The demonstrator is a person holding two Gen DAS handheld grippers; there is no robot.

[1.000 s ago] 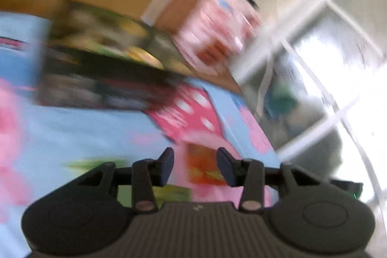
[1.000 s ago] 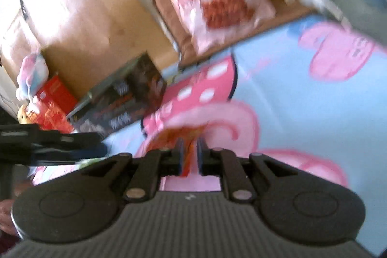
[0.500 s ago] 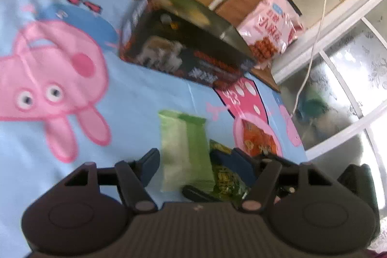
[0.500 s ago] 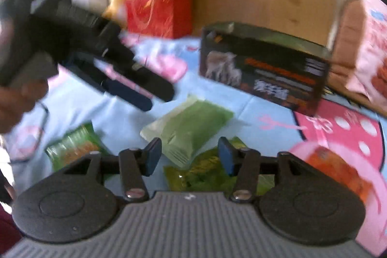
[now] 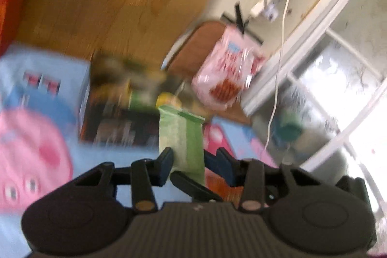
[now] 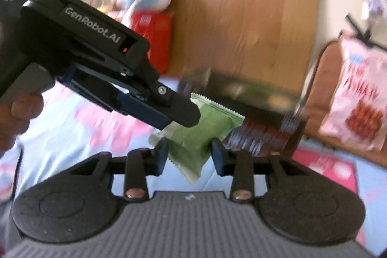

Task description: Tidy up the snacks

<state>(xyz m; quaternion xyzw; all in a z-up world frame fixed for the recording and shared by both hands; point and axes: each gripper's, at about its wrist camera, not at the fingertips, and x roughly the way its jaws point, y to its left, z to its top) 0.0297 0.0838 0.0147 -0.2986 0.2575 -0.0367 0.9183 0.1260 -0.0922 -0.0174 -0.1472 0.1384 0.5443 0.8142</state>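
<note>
My right gripper (image 6: 188,154) has its fingers set on either side of the green snack packet (image 6: 193,134), and the packet fills the gap between them, so it looks clamped on it, though blur keeps me from seeing the contact cleanly. My left gripper (image 6: 179,113) reaches in from the left and its dark fingers lie across the packet's upper left part; from its own camera, the left gripper (image 5: 193,157) shows its fingers apart, the packet (image 5: 180,137) standing upright between them and against the left finger (image 5: 165,158), with a gap at the right one. The packet is held up off the blue cartoon cloth (image 5: 43,127), in front of the dark snack box (image 6: 256,115) that stands open-topped on the cloth. Behind the box to the right a pink snack bag (image 6: 358,100) leans on a brown chair (image 5: 198,45). An orange packet (image 5: 225,187) lies on the cloth under my left gripper. A red box (image 6: 152,38) sits at the far left by the wooden panel (image 6: 241,16).
</note>
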